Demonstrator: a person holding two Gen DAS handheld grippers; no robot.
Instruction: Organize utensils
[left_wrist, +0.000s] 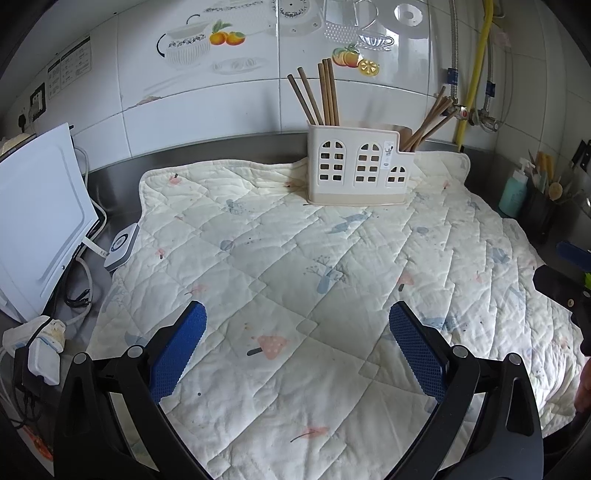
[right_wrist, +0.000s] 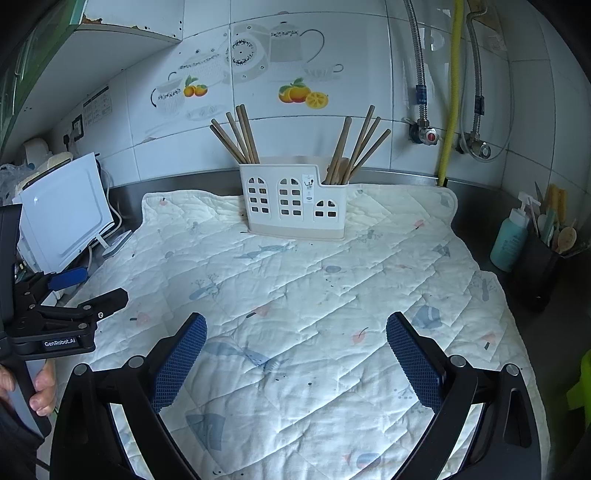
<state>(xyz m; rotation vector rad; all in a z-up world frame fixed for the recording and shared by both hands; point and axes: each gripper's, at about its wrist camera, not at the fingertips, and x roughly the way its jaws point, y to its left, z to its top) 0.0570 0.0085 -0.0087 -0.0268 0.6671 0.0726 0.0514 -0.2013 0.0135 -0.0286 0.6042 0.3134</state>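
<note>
A cream utensil holder (left_wrist: 356, 168) (right_wrist: 295, 201) with window-shaped cutouts stands upright at the back of a quilted mat (left_wrist: 295, 280) (right_wrist: 295, 295). Several wooden chopsticks (left_wrist: 317, 94) (right_wrist: 236, 134) lean in its tall left compartment. Several more chopsticks (left_wrist: 430, 118) (right_wrist: 356, 144) lean in its low right compartment. My left gripper (left_wrist: 297, 314) hovers open over the mat's near part, well short of the holder, with nothing between its blue pads. My right gripper (right_wrist: 295, 325) is open too, likewise empty. The left gripper (right_wrist: 79, 286) also shows at the left edge of the right wrist view, held by a hand (right_wrist: 40, 387).
A white appliance (left_wrist: 40, 218) (right_wrist: 66, 218) with cables and plugs (left_wrist: 40, 350) stands left of the mat. At the right are a teal pump bottle (right_wrist: 511, 240) and a dark utensil pot (right_wrist: 543, 266). Pipes and valves (right_wrist: 428, 134) run along the tiled wall behind.
</note>
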